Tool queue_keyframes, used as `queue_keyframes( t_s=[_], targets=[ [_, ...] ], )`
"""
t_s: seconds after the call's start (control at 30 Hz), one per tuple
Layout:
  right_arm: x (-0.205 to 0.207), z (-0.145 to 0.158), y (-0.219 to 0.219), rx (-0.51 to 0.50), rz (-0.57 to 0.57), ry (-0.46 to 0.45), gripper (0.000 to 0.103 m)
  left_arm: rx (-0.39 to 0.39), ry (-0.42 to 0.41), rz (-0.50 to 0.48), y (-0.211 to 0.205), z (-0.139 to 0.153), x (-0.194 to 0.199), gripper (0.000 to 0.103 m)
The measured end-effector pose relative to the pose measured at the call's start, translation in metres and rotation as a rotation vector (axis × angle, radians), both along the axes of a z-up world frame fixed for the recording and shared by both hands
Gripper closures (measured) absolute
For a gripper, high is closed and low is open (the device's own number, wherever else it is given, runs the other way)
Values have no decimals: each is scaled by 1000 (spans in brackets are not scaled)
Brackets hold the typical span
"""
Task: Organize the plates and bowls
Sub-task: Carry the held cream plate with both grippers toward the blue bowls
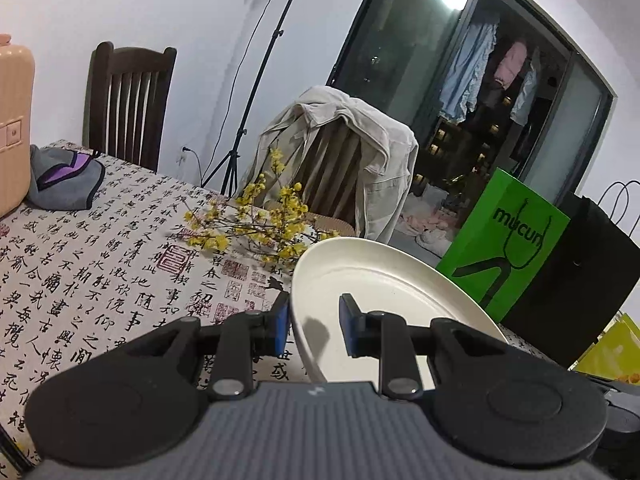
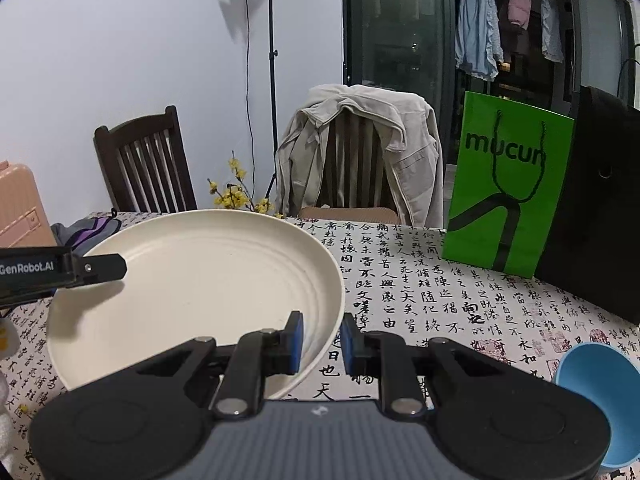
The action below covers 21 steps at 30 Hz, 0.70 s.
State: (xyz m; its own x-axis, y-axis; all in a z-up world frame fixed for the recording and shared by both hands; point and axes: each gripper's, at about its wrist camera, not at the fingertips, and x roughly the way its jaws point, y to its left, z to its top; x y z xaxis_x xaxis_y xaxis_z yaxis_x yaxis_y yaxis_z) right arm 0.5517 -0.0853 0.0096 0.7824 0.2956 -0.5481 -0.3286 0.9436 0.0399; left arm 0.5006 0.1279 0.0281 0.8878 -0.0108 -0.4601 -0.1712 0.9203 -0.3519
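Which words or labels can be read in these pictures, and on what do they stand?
"mucun": on the green paper bag.
"GenRobot.AI": on the side of the left gripper, seen from the right wrist.
Black Chinese calligraphy and red seals: on the tablecloth; I cannot read them reliably.

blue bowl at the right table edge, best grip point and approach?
Take the round blue plastic bowl by its thin rim, one pad inside and one outside the wall, coming from above on the near side. Its opening faces up and looks too wide to span, though its lower part is hidden behind the right claw.
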Motion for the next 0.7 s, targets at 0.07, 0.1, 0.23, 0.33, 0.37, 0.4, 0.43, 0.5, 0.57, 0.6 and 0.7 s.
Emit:
queue_keyframes(
  t_s=[0.07, 0.1, 0.23, 0.33, 0.37, 0.4, 0.43, 0.5, 0.57, 0.6, 0.7],
  targets=[
    [-4, 1, -3, 7, -4, -4, 84, 5, -6, -6, -2, 1, -2, 77],
    [-5, 1, -4, 10, -5, -6, 84, 7, -9, -9, -3, 2, -2, 77],
    [-11, 3, -11, 28, -11, -12, 84, 20, -23, -18, -7, 5, -6, 77],
    [-15, 4, -15, 33, -18, -19, 84, 30, -33, -26, -11, 6, -9, 77],
    [-16, 4, -16, 35, -21, -21, 84, 34, -37, -28, -13, 7, -10, 77],
    [-17, 5, -18, 37, -24, -23, 84, 37, -41, -30, -14, 8, -11, 77],
    [-18, 5, -20, 41, -25, -24, 84, 38, -46, -31, -16, 9, -13, 77],
    [-20, 7, -23, 49, -26, -26, 84, 44, -55, -30, -19, 10, -16, 77],
    [-23, 6, -25, 52, -23, -28, 84, 60, -62, -23, -24, 11, -18, 77],
    [-23, 6, -27, 52, -23, -29, 84, 65, -64, -22, -26, 12, -19, 77],
    [-26, 7, -29, 57, -29, -29, 84, 73, -73, -25, -31, 13, -24, 77]
  ],
)
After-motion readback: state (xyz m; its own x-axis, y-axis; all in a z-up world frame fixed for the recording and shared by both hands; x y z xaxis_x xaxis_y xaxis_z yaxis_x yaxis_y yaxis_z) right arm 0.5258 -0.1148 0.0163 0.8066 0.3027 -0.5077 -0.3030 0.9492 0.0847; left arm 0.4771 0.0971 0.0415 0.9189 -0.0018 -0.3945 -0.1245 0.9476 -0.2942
